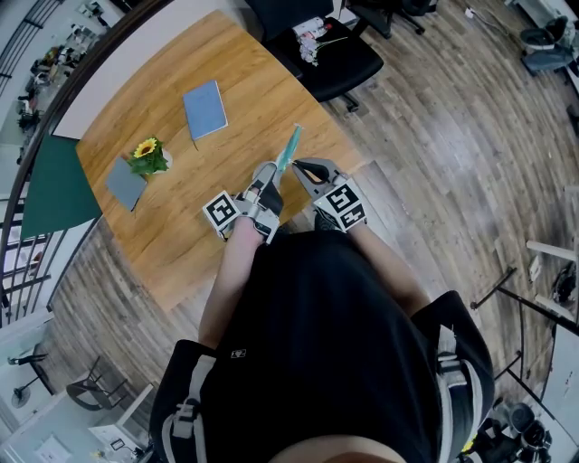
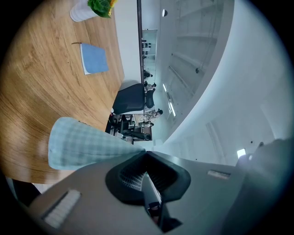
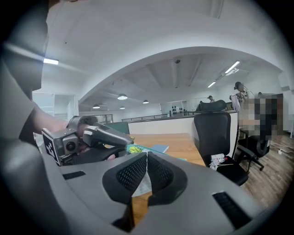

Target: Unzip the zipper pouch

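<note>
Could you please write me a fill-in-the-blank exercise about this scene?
The left tongs are ____ on the light teal checked fabric pouch.
The right tongs grip the same ____.
The flat blue notebook lies on the ____ table.
The yellow sunflower stands in a ____ pot.
Missing: shut; pouch; wooden; white.

The zipper pouch (image 1: 289,150) is pale teal with a fine check running through it. The worktop (image 1: 262,86) is honey-coloured wood with a streaky grain. One notebook (image 1: 205,109) is mid blue and the other pad (image 1: 125,184) is slate grey. The flower (image 1: 146,147) is yellow over green leaves. The left tongs (image 1: 271,172) and right tongs (image 1: 300,165) are light grey with black, grid-textured pads and black-and-white square markers. The chair (image 1: 339,59) is black. The floor (image 1: 452,154) is grey-brown planks.
</note>
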Available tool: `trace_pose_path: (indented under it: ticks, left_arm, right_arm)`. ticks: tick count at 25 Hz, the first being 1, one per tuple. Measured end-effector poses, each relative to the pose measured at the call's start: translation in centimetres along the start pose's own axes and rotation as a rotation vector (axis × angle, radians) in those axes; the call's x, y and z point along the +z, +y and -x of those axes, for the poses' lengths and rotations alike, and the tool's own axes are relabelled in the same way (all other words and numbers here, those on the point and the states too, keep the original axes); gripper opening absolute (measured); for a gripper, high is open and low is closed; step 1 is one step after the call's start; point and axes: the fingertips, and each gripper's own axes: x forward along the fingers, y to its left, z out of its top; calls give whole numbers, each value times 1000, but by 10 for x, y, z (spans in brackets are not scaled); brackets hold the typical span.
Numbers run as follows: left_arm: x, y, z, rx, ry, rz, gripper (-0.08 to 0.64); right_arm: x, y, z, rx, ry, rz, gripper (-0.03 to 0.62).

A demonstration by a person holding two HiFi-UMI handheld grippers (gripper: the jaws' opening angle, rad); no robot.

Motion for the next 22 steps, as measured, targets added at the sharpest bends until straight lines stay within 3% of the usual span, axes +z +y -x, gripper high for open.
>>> trace_pose_path:
  ticks: [22]
  left_arm:
    - [-5,-4,0,6,9,-34,2]
  right_arm:
    - [-6,-8,0,-14,10,-36,9]
